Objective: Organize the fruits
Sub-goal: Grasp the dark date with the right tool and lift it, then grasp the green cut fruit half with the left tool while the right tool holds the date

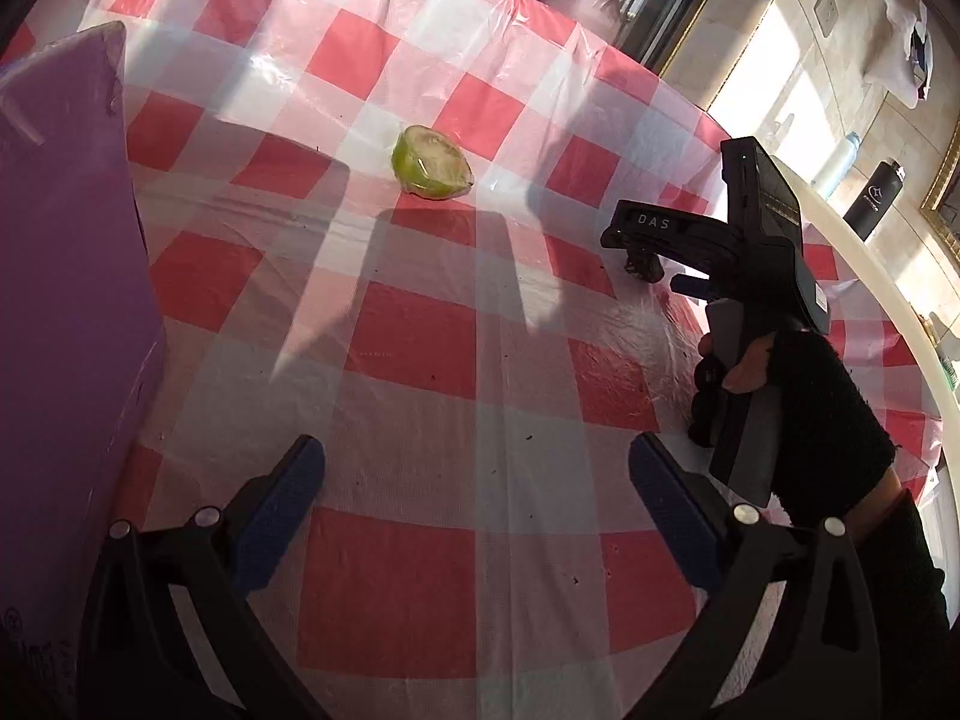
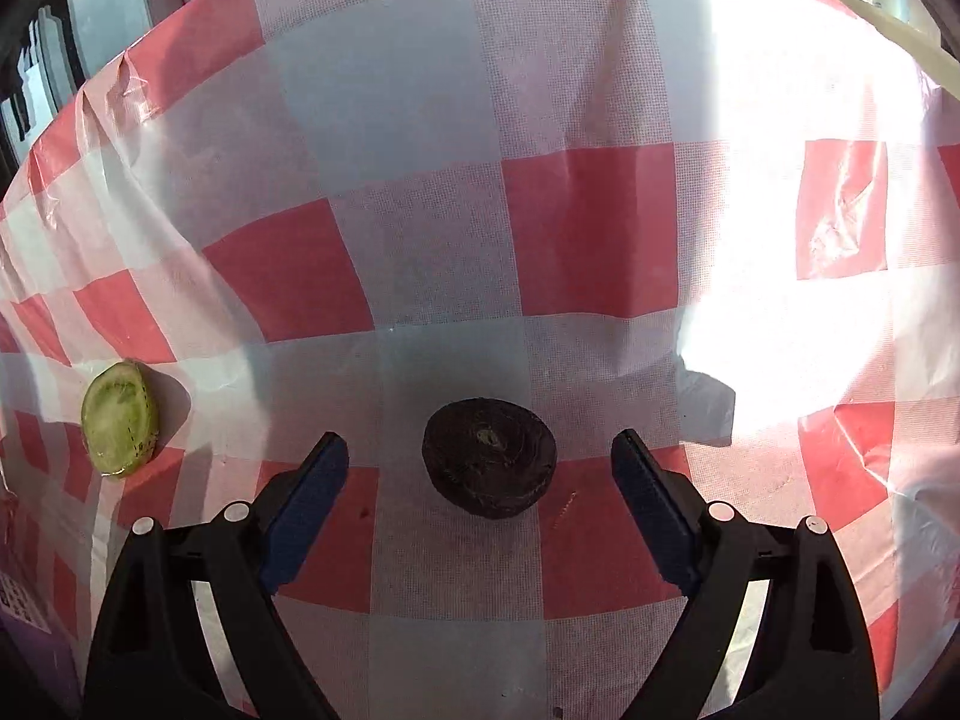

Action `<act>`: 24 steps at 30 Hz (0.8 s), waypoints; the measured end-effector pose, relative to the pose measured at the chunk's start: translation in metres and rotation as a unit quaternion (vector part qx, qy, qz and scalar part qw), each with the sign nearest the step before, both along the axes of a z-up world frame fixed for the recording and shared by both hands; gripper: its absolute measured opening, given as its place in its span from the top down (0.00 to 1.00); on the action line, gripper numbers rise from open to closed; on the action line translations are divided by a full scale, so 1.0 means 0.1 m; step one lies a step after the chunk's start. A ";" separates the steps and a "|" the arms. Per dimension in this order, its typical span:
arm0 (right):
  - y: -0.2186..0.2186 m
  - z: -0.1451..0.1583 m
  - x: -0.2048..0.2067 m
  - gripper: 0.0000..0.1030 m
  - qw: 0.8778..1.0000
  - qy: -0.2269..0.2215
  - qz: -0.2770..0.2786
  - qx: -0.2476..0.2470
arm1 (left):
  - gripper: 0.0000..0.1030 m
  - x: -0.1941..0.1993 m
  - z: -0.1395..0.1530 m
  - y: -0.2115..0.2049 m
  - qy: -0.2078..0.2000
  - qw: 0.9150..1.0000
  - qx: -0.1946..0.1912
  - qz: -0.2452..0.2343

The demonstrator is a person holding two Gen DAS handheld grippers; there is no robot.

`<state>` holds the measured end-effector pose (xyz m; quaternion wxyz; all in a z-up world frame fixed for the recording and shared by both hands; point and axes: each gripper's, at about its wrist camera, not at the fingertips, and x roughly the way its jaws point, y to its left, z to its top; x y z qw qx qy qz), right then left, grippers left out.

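Your right gripper hangs low over the checked tablecloth with its blue pads spread wide, gripping nothing. Just ahead of them, centred on the gap but not yet between the pads, sits a dark round fruit, flat on the cloth and untouched. Off to its left, well apart, lies a green fruit half. Your left gripper is also released, its pads parted above bare cloth. From there the green half lies farther up the table, a purple box stands along the left edge, and your right hand holds its tool at the right.
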<state>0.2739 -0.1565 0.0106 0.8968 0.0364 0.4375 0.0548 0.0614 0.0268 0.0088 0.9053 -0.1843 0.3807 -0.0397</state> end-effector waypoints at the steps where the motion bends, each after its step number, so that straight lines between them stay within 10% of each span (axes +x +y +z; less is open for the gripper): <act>1: 0.03 0.00 0.01 0.24 1.000 -0.001 -0.004 -0.016 | 0.02 0.00 0.00 0.00 0.000 1.000 0.000 0.000; 4: 0.06 0.01 -0.11 0.60 0.999 -0.016 -0.001 -0.041 | 0.02 0.00 0.01 0.00 0.000 1.000 0.001 0.000; 16: -0.68 0.06 -1.66 0.61 0.985 -0.099 -0.036 0.140 | 0.02 0.00 -0.01 0.01 0.000 1.000 -0.001 -0.006; 24: -0.79 0.07 -1.59 0.61 0.975 -0.110 -0.043 0.188 | 0.02 0.02 -0.02 -0.03 0.006 1.000 0.019 -0.010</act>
